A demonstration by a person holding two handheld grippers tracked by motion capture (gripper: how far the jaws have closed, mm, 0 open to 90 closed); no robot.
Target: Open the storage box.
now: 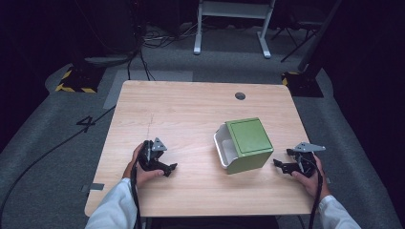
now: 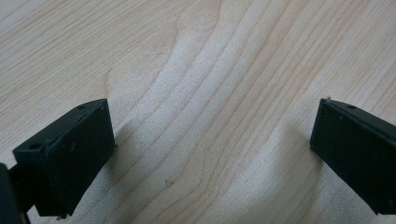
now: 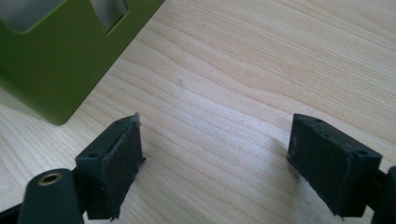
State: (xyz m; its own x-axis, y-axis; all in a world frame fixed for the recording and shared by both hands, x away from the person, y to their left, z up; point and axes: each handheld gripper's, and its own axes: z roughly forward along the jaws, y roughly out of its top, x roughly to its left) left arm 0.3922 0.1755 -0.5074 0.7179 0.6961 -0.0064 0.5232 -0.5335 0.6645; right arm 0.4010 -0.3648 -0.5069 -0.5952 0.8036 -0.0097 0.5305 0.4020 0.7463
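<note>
While both hands rest low on the near part of the wooden table, neither tool holds anything. Taking the green box as the landmark: the right gripper lies just beside its near right corner, tips aimed at it, apart from it by a narrow strip of bare wood. In the right gripper view its jaws stand wide apart with only wood grain between them, and the green box sits ahead and to one side, a cut-out window in its wall showing a pale interior. That placing reads as a ready stance: the gripper is close enough to close on a wall or edge with one short reach.

The left gripper lies well to the left of the box, near the table's front, its tips turned toward the box. Its own view shows the jaws spread wide over plain tabletop, gripping nothing. It seems parked there to leave the box free while staying on hand to steady it.

The box itself stands right of the table's centre, tipped onto a side, so that a white inner tray or liner faces left toward the left gripper. That opening probably explains the layout, one tool at each side.

Beyond the box a small round grommet hole sits near the far edge.
</note>
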